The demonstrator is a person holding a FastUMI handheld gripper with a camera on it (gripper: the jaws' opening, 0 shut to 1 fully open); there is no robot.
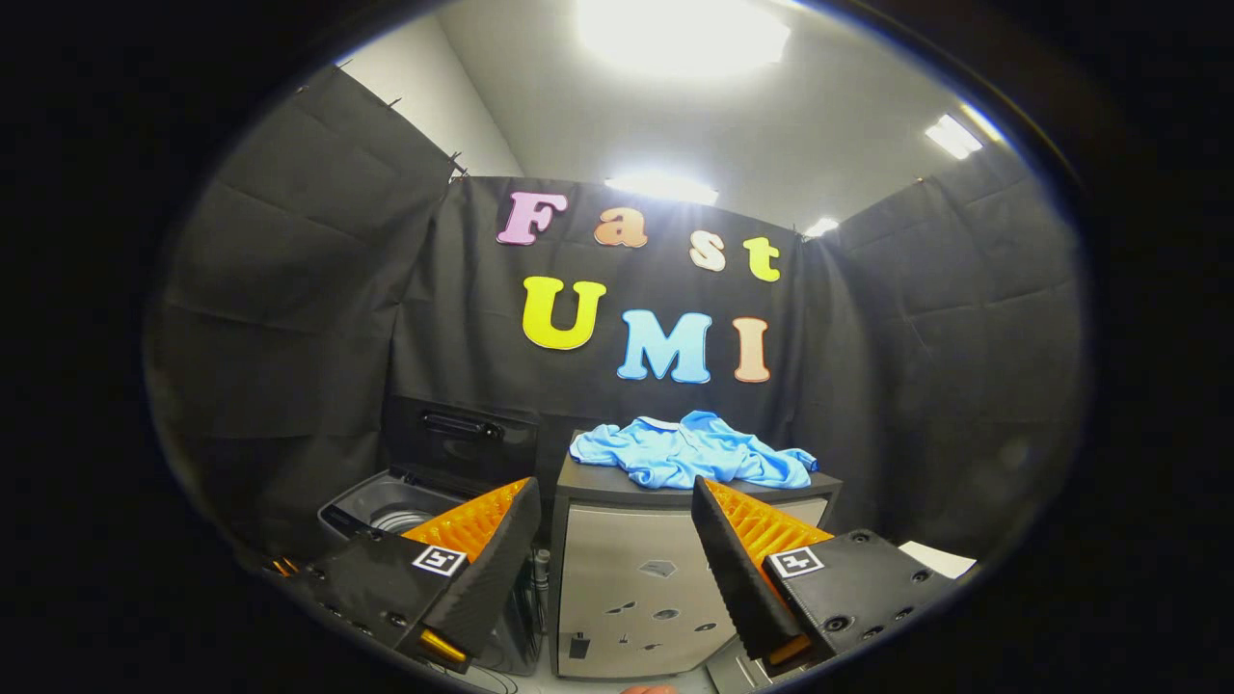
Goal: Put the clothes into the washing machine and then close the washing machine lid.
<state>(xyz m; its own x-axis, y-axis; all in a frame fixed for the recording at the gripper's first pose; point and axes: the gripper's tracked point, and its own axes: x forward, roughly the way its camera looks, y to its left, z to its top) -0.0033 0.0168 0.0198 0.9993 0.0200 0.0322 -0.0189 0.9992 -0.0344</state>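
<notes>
The gripper (614, 496) is held level, pointing straight ahead, its two fingers spread wide apart — nothing sits between them and neither one touches anything. The left finger (482, 559) and the right finger (747, 564) lean toward each other at the tips, each carrying a small square marker near its base.

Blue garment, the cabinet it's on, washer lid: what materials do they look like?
Blue garment: soft, thin matte fabric, going by its crumpled folds. Cabinet: smooth, pale front panel under a dark top, probably painted metal or laminate. Washer lid, raised: dark glossy plastic, perhaps glass. The gripper is open, its fingers short of the cabinet.
</notes>
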